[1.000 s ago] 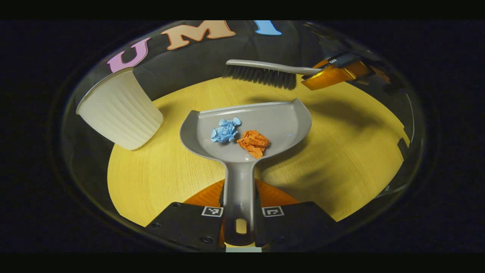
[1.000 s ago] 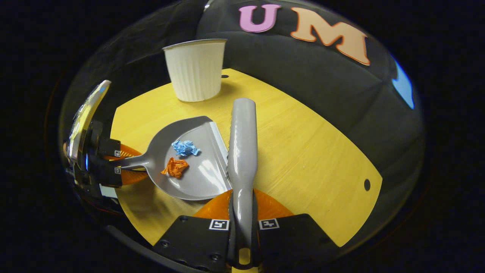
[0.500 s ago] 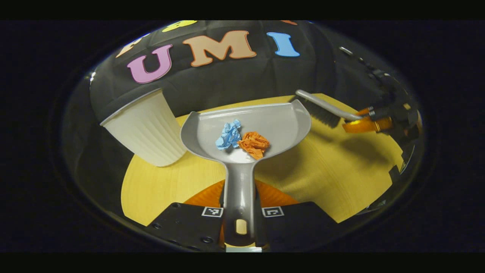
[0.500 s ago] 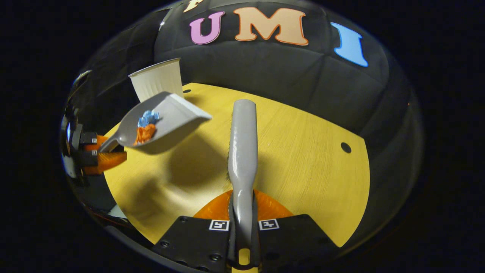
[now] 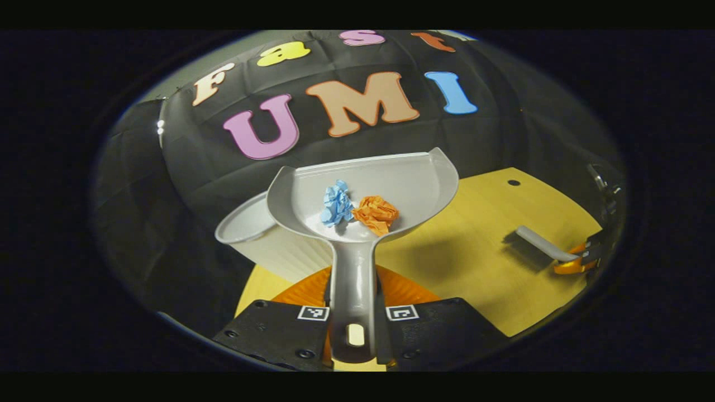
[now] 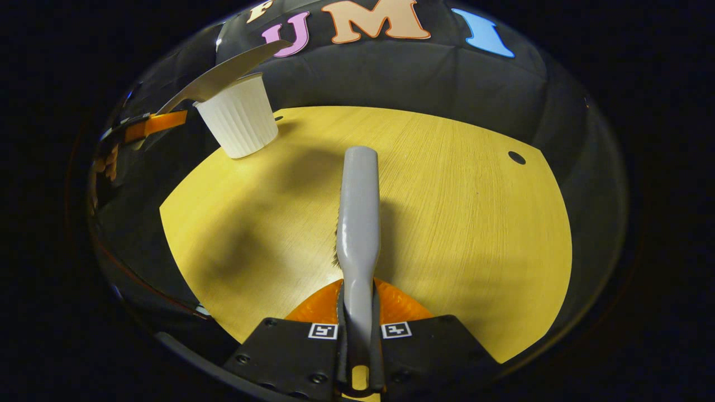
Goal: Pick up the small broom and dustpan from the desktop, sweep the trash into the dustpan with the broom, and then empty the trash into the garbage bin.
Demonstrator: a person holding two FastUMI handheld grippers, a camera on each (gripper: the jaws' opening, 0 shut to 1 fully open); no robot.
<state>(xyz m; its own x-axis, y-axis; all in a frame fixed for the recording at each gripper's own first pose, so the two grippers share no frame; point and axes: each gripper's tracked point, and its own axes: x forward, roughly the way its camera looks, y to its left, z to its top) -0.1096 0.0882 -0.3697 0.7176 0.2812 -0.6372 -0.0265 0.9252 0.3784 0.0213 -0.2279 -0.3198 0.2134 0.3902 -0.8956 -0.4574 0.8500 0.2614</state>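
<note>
Left gripper view: the left claw point(image 5: 353, 312) clenches the dustpan point(image 5: 363, 192) handle. Blue paper point(image 5: 337, 203) and orange paper point(image 5: 376, 213) sit inside, raised over the bin point(image 5: 262, 240). Sweeping looks done; tipping remains.

Right gripper view: the right claw point(image 6: 357, 335) grips the broom point(image 6: 357, 218) above open counter point(image 6: 475, 223), well apart from the bin at its far edge.
</note>
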